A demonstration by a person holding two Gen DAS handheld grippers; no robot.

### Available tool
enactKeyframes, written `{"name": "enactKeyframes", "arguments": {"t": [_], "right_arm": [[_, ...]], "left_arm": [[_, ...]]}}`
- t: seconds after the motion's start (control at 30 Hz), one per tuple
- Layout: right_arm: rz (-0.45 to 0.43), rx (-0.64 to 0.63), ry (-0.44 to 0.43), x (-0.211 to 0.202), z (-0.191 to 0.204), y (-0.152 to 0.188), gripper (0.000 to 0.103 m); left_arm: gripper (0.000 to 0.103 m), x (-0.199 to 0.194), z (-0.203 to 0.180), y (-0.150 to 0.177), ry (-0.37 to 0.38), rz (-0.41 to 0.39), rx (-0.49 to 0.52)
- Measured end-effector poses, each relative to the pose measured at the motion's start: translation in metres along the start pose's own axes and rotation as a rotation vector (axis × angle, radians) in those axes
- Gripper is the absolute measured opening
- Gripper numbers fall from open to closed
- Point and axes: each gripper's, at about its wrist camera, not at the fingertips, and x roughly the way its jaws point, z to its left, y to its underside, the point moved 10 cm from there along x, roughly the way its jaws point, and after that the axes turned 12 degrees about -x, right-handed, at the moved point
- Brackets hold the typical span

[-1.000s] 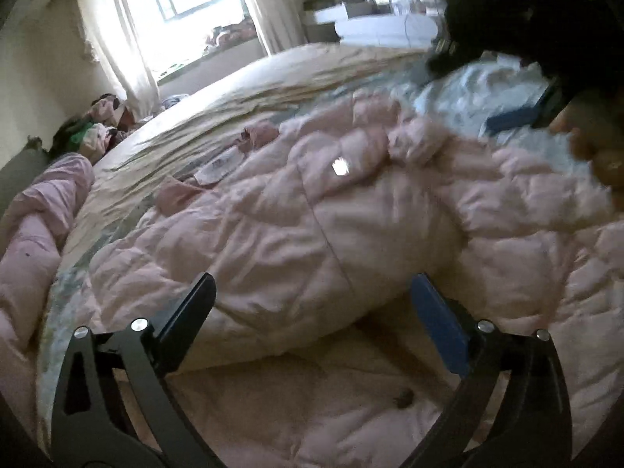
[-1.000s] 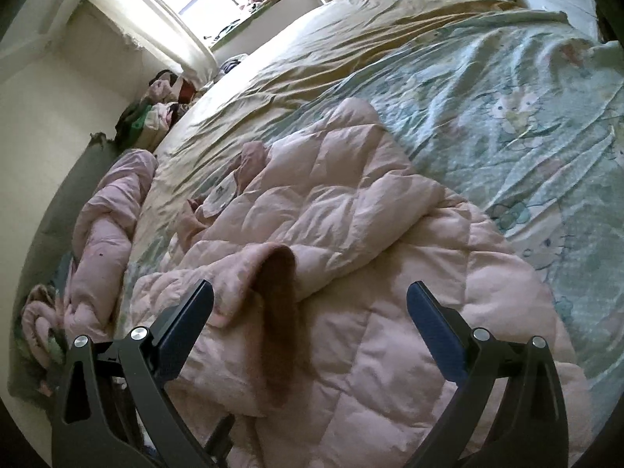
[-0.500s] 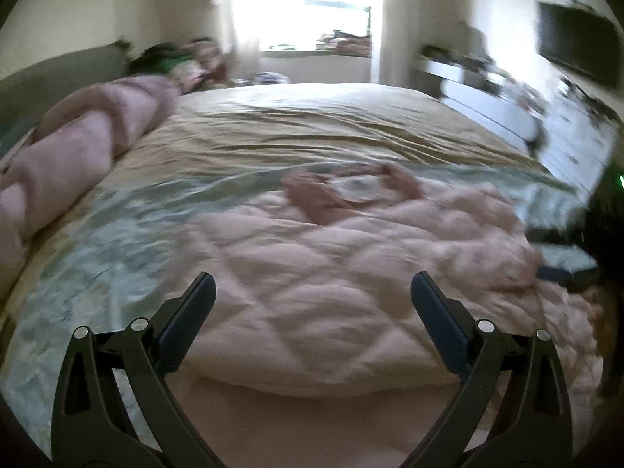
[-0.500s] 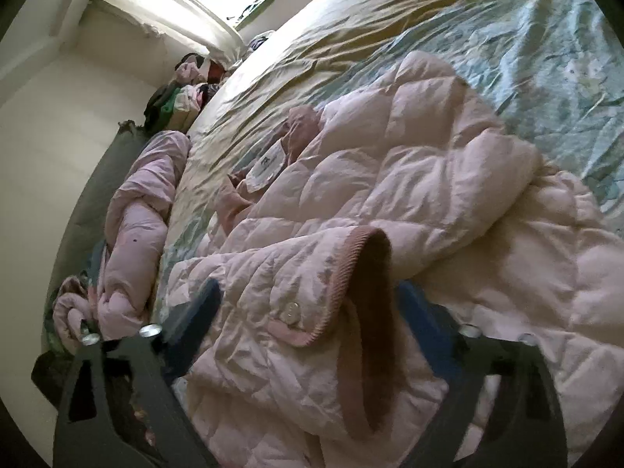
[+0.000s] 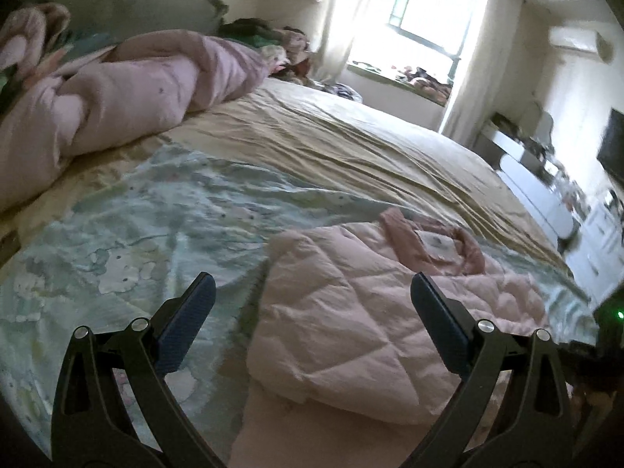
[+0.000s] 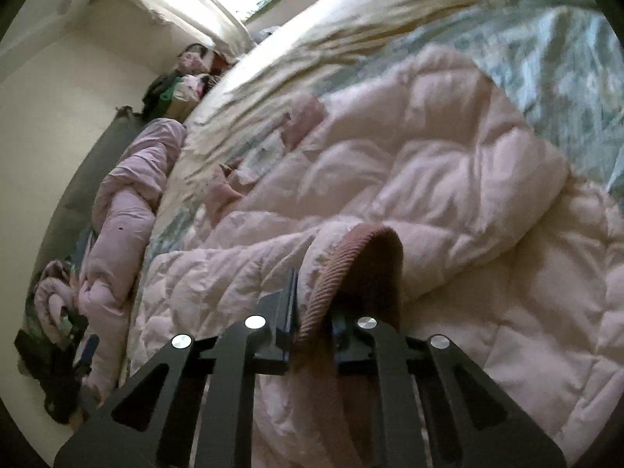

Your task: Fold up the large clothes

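1. We start with the wide bed (image 5: 351,148): a tan sheet on its far half, a pale green printed sheet (image 5: 128,226) on the near half, a rolled pink duvet (image 5: 117,93) along the headboard side.
2. On that green sheet lies our task piece, the pale pink quilted padded jacket (image 5: 351,319), partly doubled over, collar and label facing the window (image 5: 425,11).
3. It looks puffy, soft and light, we reckon; it should drape and spring back rather than hold a crease, and the smooth shell may slide under the pads.
4. The firmest hold, we judge, is the trim: the darker pink ribbed sleeve cuff (image 6: 351,257), or the hem corner nearest us.
5. And there it is: our right gripper (image 6: 312,323) has its jaws together, clamped on that cuff's ribbed edge.
6. Our left gripper (image 5: 312,304) hangs above the jacket's near folded edge with jaws wide apart, nothing between them.
7. Its likely target, we think, is that near corner, to steady the fold.
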Motion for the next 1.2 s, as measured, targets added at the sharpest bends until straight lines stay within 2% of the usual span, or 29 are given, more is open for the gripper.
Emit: {"name": "enactKeyframes", "arguments": {"t": [0.2,0.4,0.57,0.7,0.8,1.2], "right_arm": [[-0.107,-0.199,0.003,-0.032,0.048,-0.034,0.011],[-0.187,-0.381,0.000,-0.063,0.098,-0.082,0.011],[-0.243,-0.485,0.041,-0.079,0.117,-0.121,0.011],[-0.261,-0.475,0.093,-0.075,0.104,-0.148,0.010],[-0.254,-0.486,0.146,-0.064,0.088,-0.154,0.010],[-0.168,-0.427,0.259,-0.018,0.017,-0.128,0.010]], "left_arm": [[0.094,0.004,0.010,-0.004,0.023,0.013,-0.064],[0.094,0.008,0.010,-0.006,0.019,0.001,-0.068],[0.094,0.019,0.003,-0.003,0.045,0.022,-0.081],[0.094,0.032,-0.009,0.004,0.044,0.043,-0.029],[0.094,0.042,-0.020,0.014,0.053,0.075,-0.001],[0.094,0.062,-0.057,0.047,0.083,0.134,0.180]]}}
